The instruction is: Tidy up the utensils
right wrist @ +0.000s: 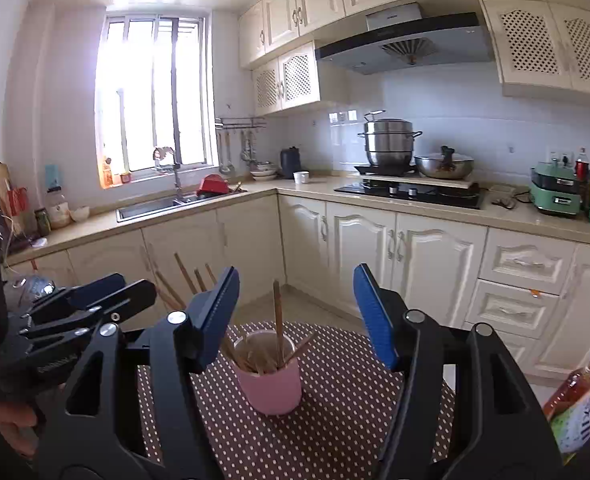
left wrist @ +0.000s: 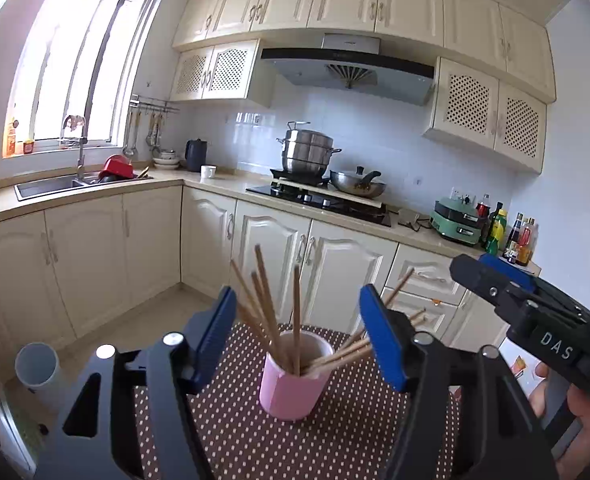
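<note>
A pink cup (left wrist: 291, 388) stands on a round table with a brown polka-dot cloth (left wrist: 231, 424). Several wooden chopsticks (left wrist: 269, 312) lean out of the cup in different directions. My left gripper (left wrist: 299, 340) is open just short of the cup, with its blue pads either side of the chopstick tops and touching none. In the right wrist view the same cup (right wrist: 273, 388) and chopsticks (right wrist: 277, 320) sit ahead of my right gripper (right wrist: 297, 316), which is open and empty. Each gripper shows in the other's view: the right gripper (left wrist: 475, 266), the left gripper (right wrist: 133, 286).
A pale cylinder (left wrist: 39, 368) stands low at the table's left. A bottle and a printed packet (right wrist: 575, 396) lie at the right. Beyond the table is a strip of floor, then cream cabinets (left wrist: 271, 248), a sink (left wrist: 51, 186) and a hob with pots (left wrist: 319, 196).
</note>
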`<state>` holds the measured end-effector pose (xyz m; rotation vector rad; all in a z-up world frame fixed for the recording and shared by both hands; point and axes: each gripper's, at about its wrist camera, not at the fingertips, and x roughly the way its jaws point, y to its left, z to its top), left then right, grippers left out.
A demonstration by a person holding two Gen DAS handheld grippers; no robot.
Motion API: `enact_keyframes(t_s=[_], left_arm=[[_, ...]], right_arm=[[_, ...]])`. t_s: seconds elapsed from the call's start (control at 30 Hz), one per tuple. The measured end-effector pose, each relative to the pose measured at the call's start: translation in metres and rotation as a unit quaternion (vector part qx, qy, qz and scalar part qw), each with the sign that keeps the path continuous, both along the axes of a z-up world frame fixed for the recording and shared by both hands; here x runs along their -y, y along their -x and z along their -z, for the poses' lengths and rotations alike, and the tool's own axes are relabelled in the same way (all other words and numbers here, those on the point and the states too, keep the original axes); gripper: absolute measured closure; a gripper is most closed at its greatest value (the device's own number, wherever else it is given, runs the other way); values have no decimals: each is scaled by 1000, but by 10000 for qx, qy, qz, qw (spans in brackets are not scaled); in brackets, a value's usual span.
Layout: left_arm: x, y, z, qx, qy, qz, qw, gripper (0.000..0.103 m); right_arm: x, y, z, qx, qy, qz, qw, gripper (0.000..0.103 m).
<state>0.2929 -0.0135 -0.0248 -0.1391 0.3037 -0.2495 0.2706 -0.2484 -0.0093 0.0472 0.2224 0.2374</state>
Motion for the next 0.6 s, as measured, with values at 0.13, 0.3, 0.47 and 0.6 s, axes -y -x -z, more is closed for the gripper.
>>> enact_keyframes(t_s=[0.13, 0.3, 0.47, 0.6], left_arm=[[-8, 22, 2, -28, -52, -134, 9999, 31], [-13, 47, 4, -105, -113, -195, 9997, 29], [-12, 80, 1, 115, -276, -274, 9992, 29], [-8, 103, -2, 292, -370, -359, 9982, 29]], right_arm=[[-2, 21, 5, 1, -8, 12, 10000, 38], [-3, 51, 6, 88, -4, 156, 9998, 32], [-8, 84, 9, 267, 25, 338, 9991, 26], [-13, 105, 14, 321, 47, 370, 9988, 25]])
